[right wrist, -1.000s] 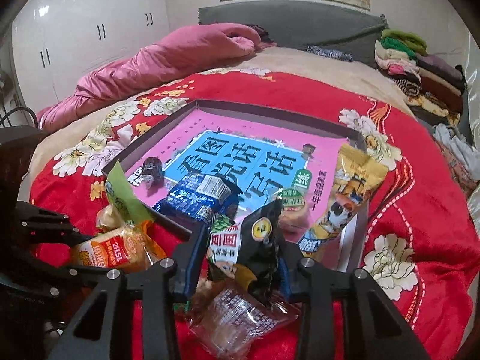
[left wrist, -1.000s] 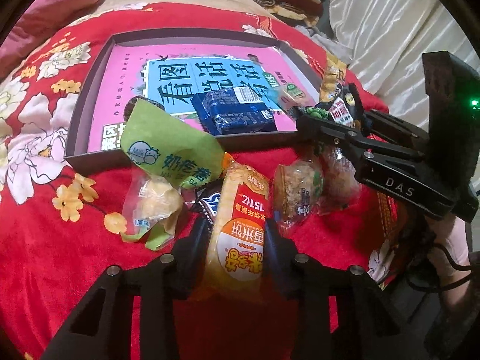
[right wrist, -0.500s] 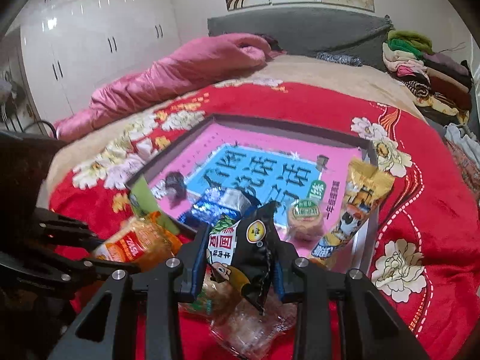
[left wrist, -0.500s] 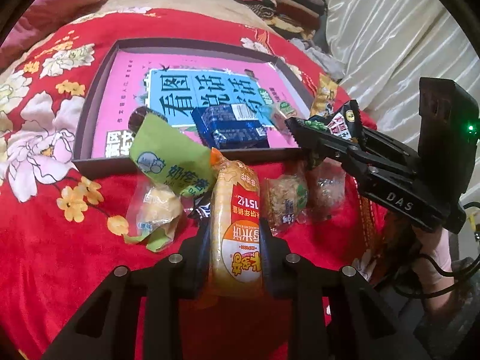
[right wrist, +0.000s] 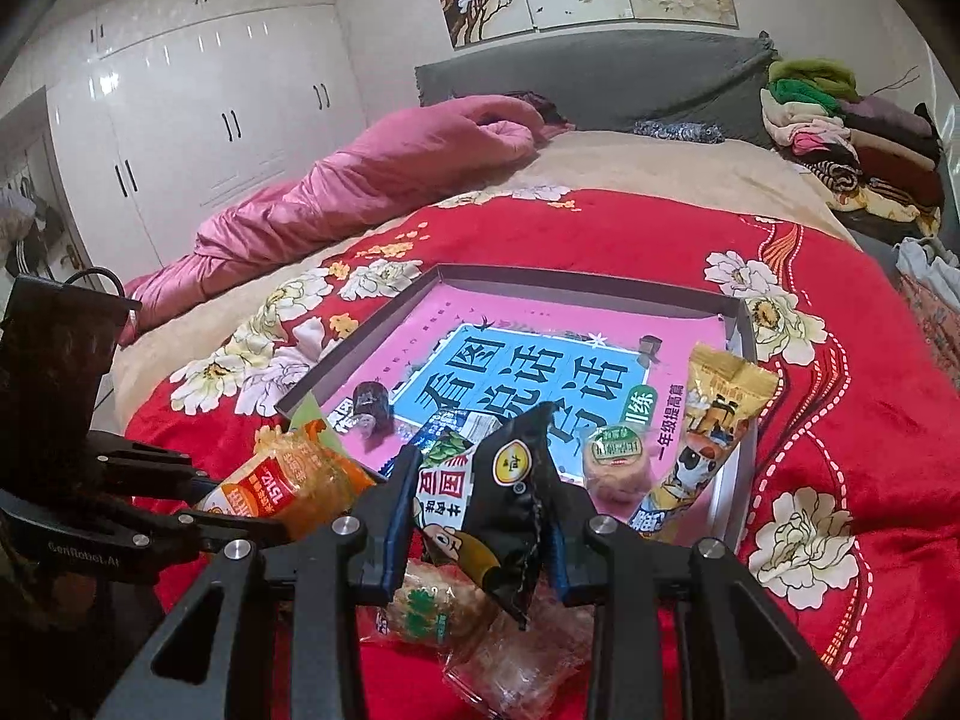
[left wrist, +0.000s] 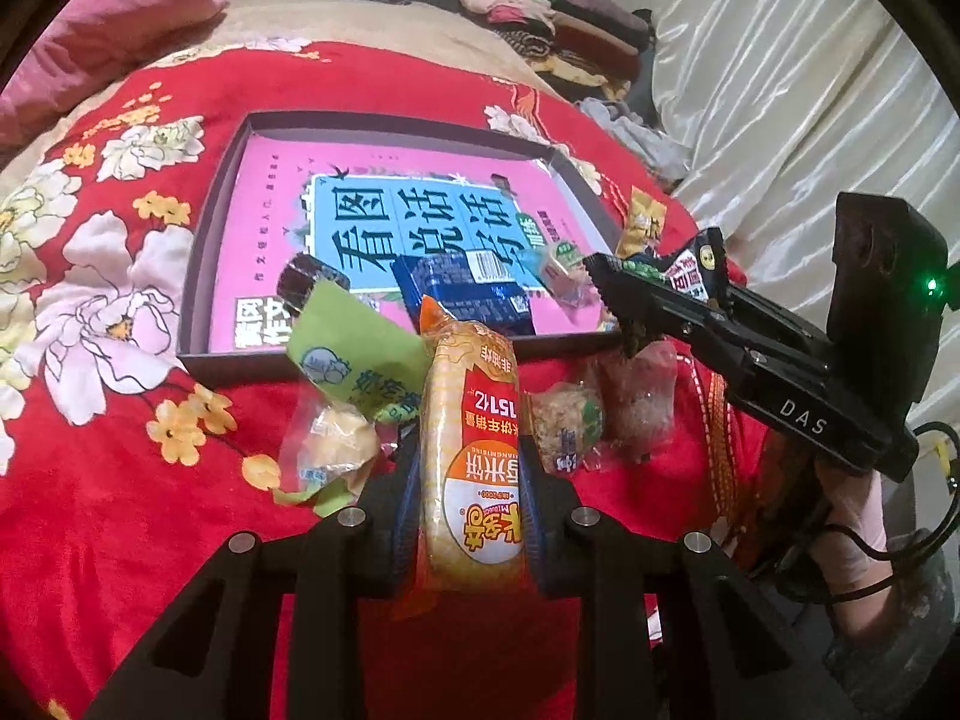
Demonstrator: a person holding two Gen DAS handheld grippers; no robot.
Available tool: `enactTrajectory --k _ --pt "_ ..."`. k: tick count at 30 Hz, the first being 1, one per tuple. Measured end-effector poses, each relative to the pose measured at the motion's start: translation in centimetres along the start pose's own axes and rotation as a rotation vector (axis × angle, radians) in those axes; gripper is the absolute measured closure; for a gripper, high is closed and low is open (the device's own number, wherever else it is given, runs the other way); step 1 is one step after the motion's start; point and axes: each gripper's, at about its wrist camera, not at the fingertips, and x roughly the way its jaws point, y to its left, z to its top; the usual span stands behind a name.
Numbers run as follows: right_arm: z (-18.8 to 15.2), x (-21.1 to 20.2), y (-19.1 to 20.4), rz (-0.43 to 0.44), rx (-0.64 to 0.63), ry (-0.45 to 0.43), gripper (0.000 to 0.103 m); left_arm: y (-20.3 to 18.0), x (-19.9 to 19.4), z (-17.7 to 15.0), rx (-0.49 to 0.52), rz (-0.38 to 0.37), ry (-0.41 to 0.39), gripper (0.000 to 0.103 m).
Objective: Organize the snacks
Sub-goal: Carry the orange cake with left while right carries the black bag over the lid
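My left gripper [left wrist: 468, 468] is shut on an orange rice-cracker packet [left wrist: 471, 450], held above the red bedspread just short of the shallow box [left wrist: 210, 228]. My right gripper [right wrist: 480, 516] is shut on a black snack packet [right wrist: 510, 498], lifted near the box's front right corner; it also shows in the left wrist view [left wrist: 690, 270]. Inside the box lie a blue packet [left wrist: 462, 294], a small dark sweet [right wrist: 372, 405], a round pastry [right wrist: 615, 462] and a yellow packet [right wrist: 708, 438]. A green-wrapped cake [left wrist: 342, 408] and clear-wrapped pastries [left wrist: 564, 426] lie in front of the box.
The box lies on a red flowered bedspread [right wrist: 840, 390] with a pink and blue book inside it. A pink quilt [right wrist: 360, 192] lies at the far left, folded clothes [right wrist: 840, 120] at the far right. White curtains [left wrist: 810, 90] hang on the right.
Both grippers have risen with their packets. The orange packet has lifted off the bedspread and the black packet has moved up and a little toward the box.
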Motion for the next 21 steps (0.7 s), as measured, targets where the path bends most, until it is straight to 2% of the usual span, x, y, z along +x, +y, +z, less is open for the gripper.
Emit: enactTrajectory --k 21 --pt "1.0 -1.4 -0.9 -0.03 0.041 -0.087 0.067 0.7 -2.7 3.7 -0.037 0.029 -0.115 0.073"
